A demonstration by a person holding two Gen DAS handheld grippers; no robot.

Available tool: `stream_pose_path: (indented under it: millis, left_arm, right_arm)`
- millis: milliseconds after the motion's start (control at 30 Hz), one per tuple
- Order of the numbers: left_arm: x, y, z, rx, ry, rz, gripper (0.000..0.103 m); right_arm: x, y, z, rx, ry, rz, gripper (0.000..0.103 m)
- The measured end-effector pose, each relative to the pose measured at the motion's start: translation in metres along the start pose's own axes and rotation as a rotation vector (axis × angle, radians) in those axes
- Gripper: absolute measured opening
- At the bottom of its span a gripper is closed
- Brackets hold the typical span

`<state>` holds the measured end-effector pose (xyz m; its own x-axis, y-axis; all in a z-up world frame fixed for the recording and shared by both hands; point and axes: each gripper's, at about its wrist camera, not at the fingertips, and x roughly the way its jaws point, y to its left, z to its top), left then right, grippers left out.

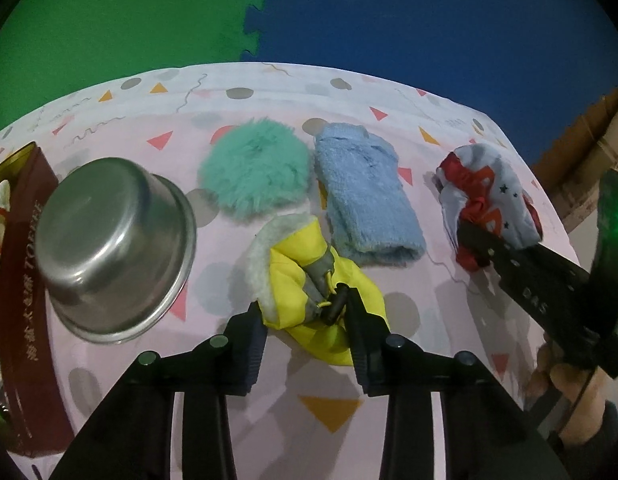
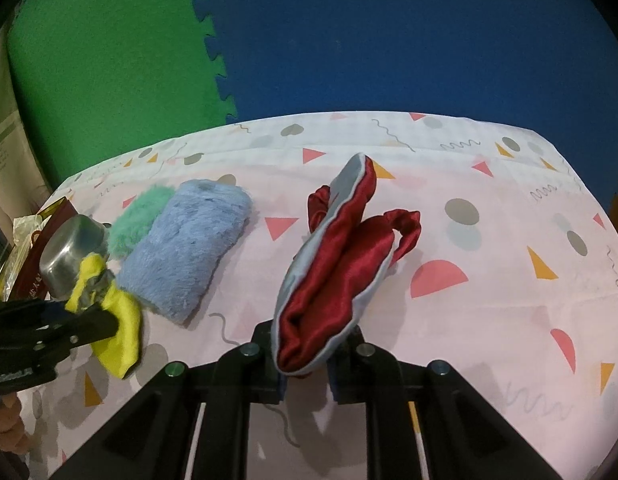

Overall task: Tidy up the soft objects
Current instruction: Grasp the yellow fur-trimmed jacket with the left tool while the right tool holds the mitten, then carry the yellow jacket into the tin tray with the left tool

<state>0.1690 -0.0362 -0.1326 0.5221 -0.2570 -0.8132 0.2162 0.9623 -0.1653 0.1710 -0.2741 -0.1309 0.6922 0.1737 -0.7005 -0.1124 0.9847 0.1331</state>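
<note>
**Two grippers working among soft items on a patterned cloth**

Pink patterned tablecloth [image 1: 213, 364] is covering the table, with green and blue foam mats [image 1: 429, 20] standing behind it. From the left wrist, the left gripper [image 1: 305, 320] is pinching a yellow fleece-lined garment [image 1: 293, 276], its fingers narrowed on the bunched fabric near a black toggle; a green fluffy pom [image 1: 255, 168] and a blue fuzzy cloth [image 1: 365, 200] are lying just beyond it, side by side; an upturned steel bowl [image 1: 113, 248] is sitting to the left beside a dark red box [image 1: 25, 280]; at the right, the right gripper [image 1: 465, 228] is gripping a red and grey satin garment [image 1: 489, 200]. From the right wrist, the right gripper [image 2: 305, 364] is clamping tight on the satin garment [image 2: 333, 276], which is standing up from the fingers; the blue cloth [image 2: 189, 248] is lying flat to its left; the left gripper [image 2: 109, 320] is holding the yellow garment [image 2: 117, 328] at the far left.
</note>
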Motion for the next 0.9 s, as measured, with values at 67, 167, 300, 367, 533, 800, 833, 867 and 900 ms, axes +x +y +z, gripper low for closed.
stream_pose_path:
  millis: [67,167,300,367,533,800,833,867,900]
  left_arm:
    - [-0.005,0.001,-0.002,0.001,-0.002,-0.004,0.033]
    - [-0.012,0.001,-0.003,0.003,-0.012,-0.011,0.033]
    - [-0.023,0.001,-0.004,0.001,-0.022,-0.013,0.033]
    - [-0.03,0.001,-0.005,-0.001,-0.027,-0.02,0.033]
    - [-0.043,0.003,-0.006,-0.004,-0.049,0.005,0.033]
    - [-0.063,0.016,-0.007,-0.029,-0.061,0.032,0.033]
    - [-0.066,0.018,-0.007,-0.032,-0.062,0.039,0.033]
    - [-0.068,0.02,-0.007,-0.034,-0.066,0.044,0.033]
    - [-0.071,0.022,-0.007,-0.039,-0.07,0.05,0.033]
  right_arm:
    - [0.0,0.0,0.0,0.0,0.0,0.0,0.016]
    - [0.0,0.0,0.0,0.0,0.0,0.001,0.016]
    - [0.0,0.0,0.0,0.0,0.0,0.0,0.016]
    - [0.0,0.0,0.0,0.0,0.0,0.001,0.016]
    - [0.0,-0.001,0.0,0.004,-0.001,0.007,0.016]
    - [-0.002,0.001,-0.002,-0.003,-0.008,0.005,0.016]
    - [-0.002,0.001,-0.002,-0.003,-0.008,0.005,0.016]
    - [-0.002,0.001,-0.002,-0.003,-0.007,0.005,0.016]
    - [-0.002,0.001,-0.002,-0.003,-0.007,0.006,0.016]
